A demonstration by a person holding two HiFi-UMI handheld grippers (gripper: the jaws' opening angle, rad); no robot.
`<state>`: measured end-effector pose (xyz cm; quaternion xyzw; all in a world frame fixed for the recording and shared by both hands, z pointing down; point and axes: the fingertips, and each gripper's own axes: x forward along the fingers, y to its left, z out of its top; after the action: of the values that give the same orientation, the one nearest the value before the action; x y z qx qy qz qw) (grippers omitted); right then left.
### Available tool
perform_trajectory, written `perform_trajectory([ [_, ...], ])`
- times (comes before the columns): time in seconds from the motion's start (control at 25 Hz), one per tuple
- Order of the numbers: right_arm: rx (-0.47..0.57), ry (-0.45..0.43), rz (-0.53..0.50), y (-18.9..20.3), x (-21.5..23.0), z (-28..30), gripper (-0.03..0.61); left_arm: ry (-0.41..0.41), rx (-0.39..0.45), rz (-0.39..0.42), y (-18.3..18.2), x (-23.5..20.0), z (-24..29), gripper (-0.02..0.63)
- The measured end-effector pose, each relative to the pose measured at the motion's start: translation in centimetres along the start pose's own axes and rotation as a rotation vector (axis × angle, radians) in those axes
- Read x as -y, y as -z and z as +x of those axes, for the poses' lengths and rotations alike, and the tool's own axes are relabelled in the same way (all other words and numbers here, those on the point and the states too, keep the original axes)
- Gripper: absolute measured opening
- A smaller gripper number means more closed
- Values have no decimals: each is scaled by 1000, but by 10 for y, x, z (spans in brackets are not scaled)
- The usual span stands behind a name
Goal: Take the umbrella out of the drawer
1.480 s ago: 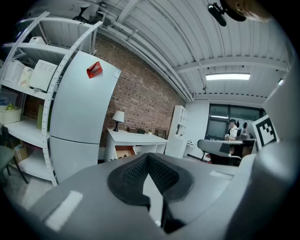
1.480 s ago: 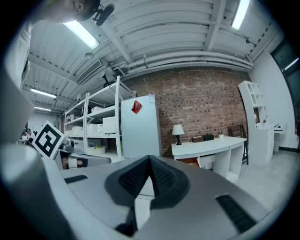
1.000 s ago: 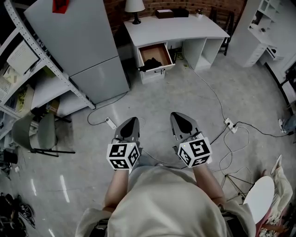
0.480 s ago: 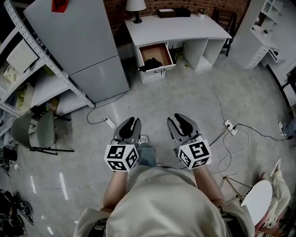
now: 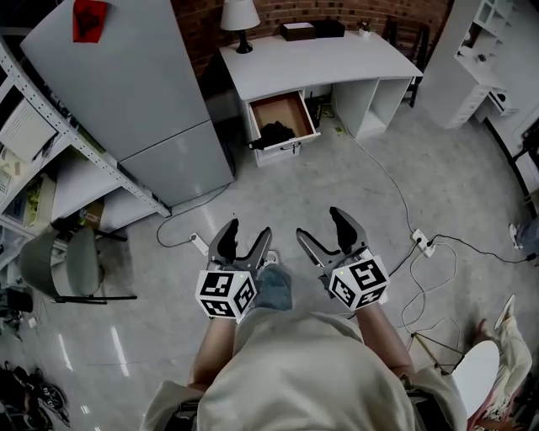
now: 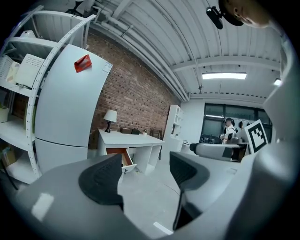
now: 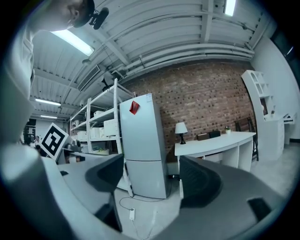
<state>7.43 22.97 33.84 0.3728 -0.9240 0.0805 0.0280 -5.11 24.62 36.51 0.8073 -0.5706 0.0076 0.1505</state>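
Your left claw (image 5: 247,232) and right claw (image 5: 320,225) are both opening, nothing between them. The umbrella (image 5: 275,132) lies dark in the open drawer (image 5: 284,107) at twelve o'clock, well ahead, under the surface (image 5: 337,59). Close in squarely and keep both claws spread.

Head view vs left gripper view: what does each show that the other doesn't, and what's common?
Head view only: the dark umbrella lying inside the open drawer, a power strip, a chair.
Left gripper view only: a lit ceiling light and a person far off in the background. Here the drawer shows side-on, with its contents hidden.
Both: the grey fridge with its red tag, the white desk, the lamp on it, and the open drawer.
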Motion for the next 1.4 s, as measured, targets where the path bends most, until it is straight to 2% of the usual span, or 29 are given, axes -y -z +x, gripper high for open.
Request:
perform_trajectory([
  [0.28, -26, 16, 5, -19, 38, 87, 365, 48, -21, -46, -25, -55, 75, 333],
  [0.48, -23, 47, 17, -38, 67, 145, 370, 74, -8, -13, -54, -98, 129, 334],
  [0.68, -22, 82, 3, -47, 89, 186, 370, 88, -18, -7, -66, -135, 170, 334],
  [0.92, -12, 113, 8, -53, 110, 217, 368, 103, -27, -5, -73, -154, 197, 334],
  [1.12, 1, 130, 21, -53, 125, 231, 368, 120, -68, 24, -65, -164, 220, 334],
  [1.4, -50, 149, 72, -27, 161, 257, 367, 139, -140, 16, -38, -175, 272, 334],
])
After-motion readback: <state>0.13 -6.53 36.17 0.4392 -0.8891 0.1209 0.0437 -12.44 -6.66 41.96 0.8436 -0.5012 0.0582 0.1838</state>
